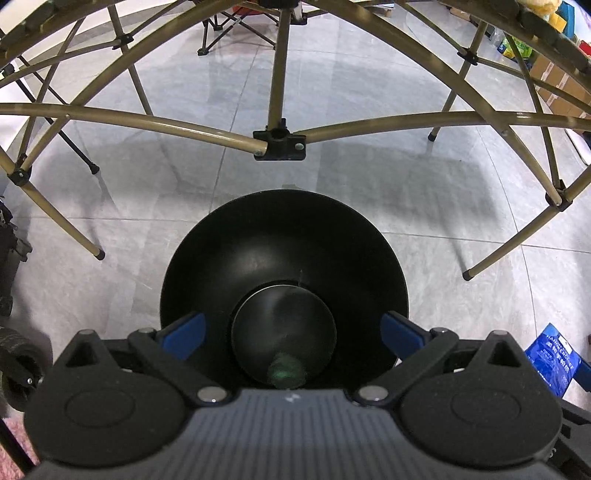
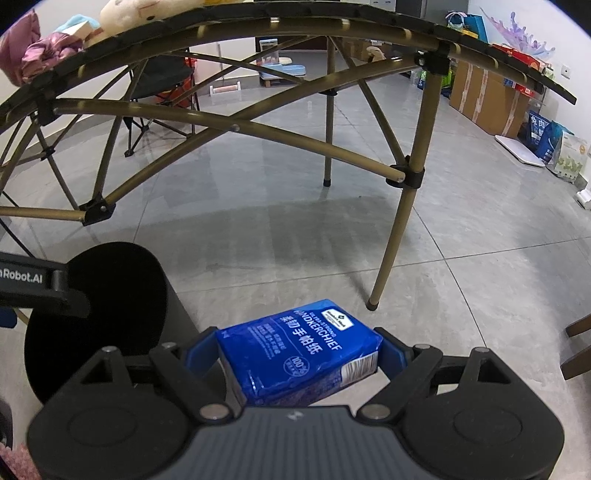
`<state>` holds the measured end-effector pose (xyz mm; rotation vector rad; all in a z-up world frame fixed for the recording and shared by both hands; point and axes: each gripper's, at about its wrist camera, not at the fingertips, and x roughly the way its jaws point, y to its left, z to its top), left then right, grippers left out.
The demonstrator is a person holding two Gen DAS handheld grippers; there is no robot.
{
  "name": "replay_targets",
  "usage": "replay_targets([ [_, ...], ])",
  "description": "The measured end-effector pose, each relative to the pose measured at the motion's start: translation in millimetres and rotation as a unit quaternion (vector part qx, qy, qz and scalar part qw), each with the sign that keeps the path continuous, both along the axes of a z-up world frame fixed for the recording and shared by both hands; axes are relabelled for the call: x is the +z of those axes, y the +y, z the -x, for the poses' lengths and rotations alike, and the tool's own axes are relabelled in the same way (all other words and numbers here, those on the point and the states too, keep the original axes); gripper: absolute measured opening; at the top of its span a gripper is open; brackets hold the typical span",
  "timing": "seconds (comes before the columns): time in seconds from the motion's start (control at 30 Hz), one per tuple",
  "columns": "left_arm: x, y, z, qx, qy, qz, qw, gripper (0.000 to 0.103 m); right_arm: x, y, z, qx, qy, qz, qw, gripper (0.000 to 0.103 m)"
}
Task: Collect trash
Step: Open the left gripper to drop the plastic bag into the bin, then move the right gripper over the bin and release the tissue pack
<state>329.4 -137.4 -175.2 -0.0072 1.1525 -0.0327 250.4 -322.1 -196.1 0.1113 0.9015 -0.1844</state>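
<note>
At the bottom of the left wrist view, the left gripper (image 1: 291, 332) stands wide apart with nothing between its blue fingers (image 1: 186, 334). Directly under it sits one black bin (image 1: 284, 236), round and open-topped; a blurred greenish thing (image 1: 286, 371) lies on its dark bottom, too smeared to identify.

In the lower middle of the right wrist view, the right gripper (image 2: 299, 350) is clenched on one blue tissue pack (image 2: 295, 354), a pad pressing each end, with the pack held above the floor. The same pack shows at the lower right edge of the left view. The bin appears at the lower left of the right view, with the left gripper's black body crossing in front of it.

The floor (image 2: 295, 229) is large grey glossy tiles with thin seams, carrying the soft shadow of the table. One folding table (image 2: 421, 173) with a tan tube frame and black joints arches over both views; a pink cloth (image 2: 33, 55) and a pale plush toy (image 2: 125, 16) lie on its top at upper left.

Farther off, one folding chair (image 2: 162, 85) stands behind the table. Cardboard boxes (image 2: 487, 99) and three printed bags (image 2: 554, 144) line the white wall at upper right.
</note>
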Motion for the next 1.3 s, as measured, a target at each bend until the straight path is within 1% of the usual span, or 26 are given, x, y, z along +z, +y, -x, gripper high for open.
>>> replay_targets([
  [0.33, 12, 19, 11, -0.001, -0.023, -0.007, 0.9997, 0.103, 12, 18, 0, 0.022, -0.001, -0.008, 1.0, 0.087],
  [0.57, 21, 50, 22, 0.012, -0.05, -0.012, 0.9986, 0.103, 20, 39, -4, 0.045, -0.005, -0.016, 0.999, 0.087],
  [0.83, 25, 90, 33, 0.033, -0.068, -0.019, 0.9969, 0.103, 26, 73, -10, 0.078, -0.003, -0.018, 0.997, 0.087],
  [1.07, 22, 127, 40, 0.059, -0.072, -0.02, 0.9954, 0.103, 26, 110, -22, 0.11, 0.007, -0.02, 0.994, 0.087],
  [1.3, 18, 155, 46, 0.079, -0.069, -0.023, 0.9942, 0.103, 21, 143, -34, 0.135, 0.024, -0.022, 0.99, 0.087],
])
